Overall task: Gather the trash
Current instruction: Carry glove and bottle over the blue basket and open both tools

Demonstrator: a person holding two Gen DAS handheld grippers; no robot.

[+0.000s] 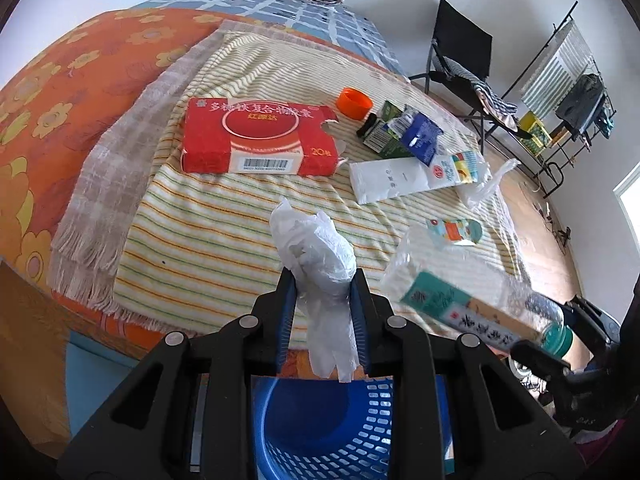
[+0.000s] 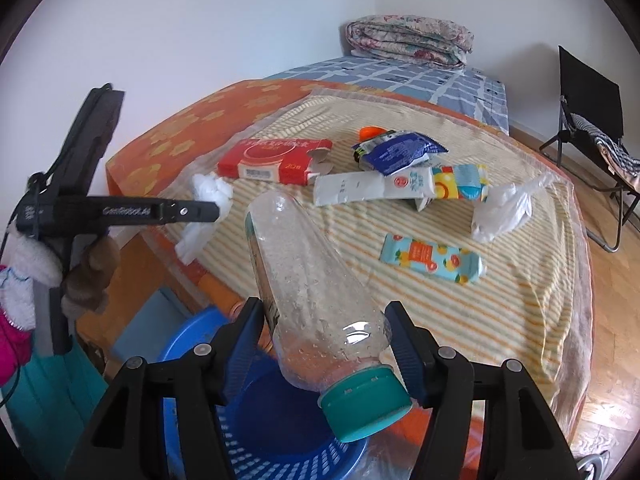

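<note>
Held over the bed's near edge: crumpled tissue (image 1: 316, 264) pinched in left gripper (image 1: 323, 280), clear bottle (image 2: 316, 300) clamped cap-down in right gripper (image 2: 326, 316), blue basket (image 1: 320, 432) directly below both, nearer the left.

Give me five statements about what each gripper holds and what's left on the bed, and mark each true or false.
1. The left gripper grips a crumpled white tissue. True.
2. The right gripper holds the red box. False: it holds a clear plastic bottle; the red box lies on the bed.
3. The bottle's cap is teal. True.
4. The blue basket sits on the bed. False: below both grippers.
5. An orange cap lies on the striped blanket. True.
</note>
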